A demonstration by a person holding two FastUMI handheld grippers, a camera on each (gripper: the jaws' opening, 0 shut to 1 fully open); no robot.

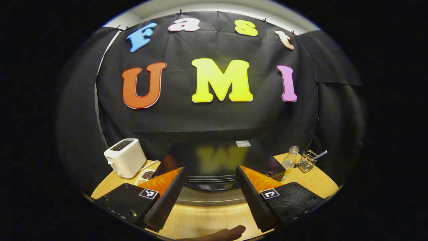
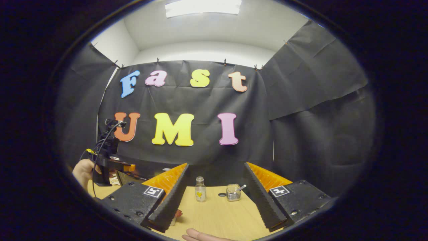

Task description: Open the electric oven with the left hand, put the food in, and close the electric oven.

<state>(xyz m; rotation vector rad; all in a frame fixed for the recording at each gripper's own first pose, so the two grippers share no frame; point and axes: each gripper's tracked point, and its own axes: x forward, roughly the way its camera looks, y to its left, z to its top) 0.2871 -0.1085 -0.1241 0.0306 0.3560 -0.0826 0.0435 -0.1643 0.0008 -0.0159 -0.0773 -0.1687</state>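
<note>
The black electric oven (image 1: 214, 159) sits on the wooden table straight ahead in the left gripper view, its glossy top mirroring the wall. Its silver front bar (image 1: 210, 198) lies just below and between my fingers, and the door looks closed. My left gripper (image 1: 210, 168) hangs open above the oven's front, holding nothing. In the right gripper view that left gripper (image 2: 128, 167) shows farther off at the left, held by a hand (image 2: 82, 172). My right gripper (image 2: 216, 164) is open and empty over the table. A small red thing (image 2: 178, 213) peeks out beside its left finger; I cannot tell what it is.
A white toaster (image 1: 125, 157) and a small bowl of dark grains (image 1: 146, 174) stand left of the oven. A clear bottle (image 1: 289, 160) (image 2: 200, 189) and a wire holder (image 1: 307, 161) with a utensil stand to its right. Fingertips of a hand (image 1: 230, 232) show at the bottom edge.
</note>
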